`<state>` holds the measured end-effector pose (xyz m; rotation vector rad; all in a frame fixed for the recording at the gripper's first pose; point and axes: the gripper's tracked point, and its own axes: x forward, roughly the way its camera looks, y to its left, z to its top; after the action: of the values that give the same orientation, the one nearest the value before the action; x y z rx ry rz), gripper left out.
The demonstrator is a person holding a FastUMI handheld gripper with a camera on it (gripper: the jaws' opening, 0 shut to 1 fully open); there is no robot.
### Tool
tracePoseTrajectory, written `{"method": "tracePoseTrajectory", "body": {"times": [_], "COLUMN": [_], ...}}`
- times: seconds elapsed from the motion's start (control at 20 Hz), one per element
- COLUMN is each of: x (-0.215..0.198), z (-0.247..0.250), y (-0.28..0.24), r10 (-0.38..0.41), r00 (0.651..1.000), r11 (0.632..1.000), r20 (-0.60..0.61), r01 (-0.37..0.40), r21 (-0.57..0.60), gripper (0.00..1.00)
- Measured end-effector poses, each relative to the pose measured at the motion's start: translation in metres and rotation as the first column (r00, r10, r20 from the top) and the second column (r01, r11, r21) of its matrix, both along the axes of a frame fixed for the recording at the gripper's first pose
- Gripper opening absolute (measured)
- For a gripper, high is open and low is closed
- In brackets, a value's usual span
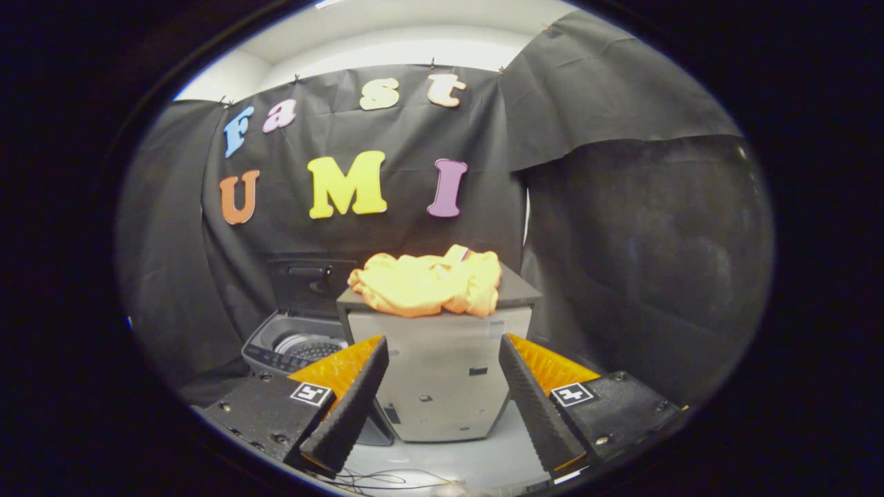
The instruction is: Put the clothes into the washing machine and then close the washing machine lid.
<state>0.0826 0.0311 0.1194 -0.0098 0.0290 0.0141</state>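
Observation:
A crumpled orange-yellow garment (428, 281) lies on the dark top of a grey cabinet (442, 373), beyond my fingers and above them. Left of the cabinet stands a small grey washing machine (293, 348); its dark lid (311, 283) is raised against the back wall and the round drum shows inside. My gripper (442, 400) is open, its two ribbed black fingers spread wide with the cabinet's front showing between them. Nothing is held between the fingers.
Black cloth walls close the booth at the back, left and right. The floor (442, 462) is pale, and thin cables (376, 478) lie on it just under the fingers.

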Motion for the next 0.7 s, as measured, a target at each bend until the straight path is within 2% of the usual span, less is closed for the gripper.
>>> {"method": "tracePoseTrajectory", "body": {"times": [0.45,0.7], "x": [0.110,0.180], "z": [0.107,0.142], "y": [0.015,0.022], "r10": [0.064,0.075], "r00": [0.998,0.997], "r11": [0.998,0.997], "r20": [0.003,-0.018], "r01": [-0.064,-0.075], "r21": [0.005,-0.008], "gripper": [1.00,1.00]}}
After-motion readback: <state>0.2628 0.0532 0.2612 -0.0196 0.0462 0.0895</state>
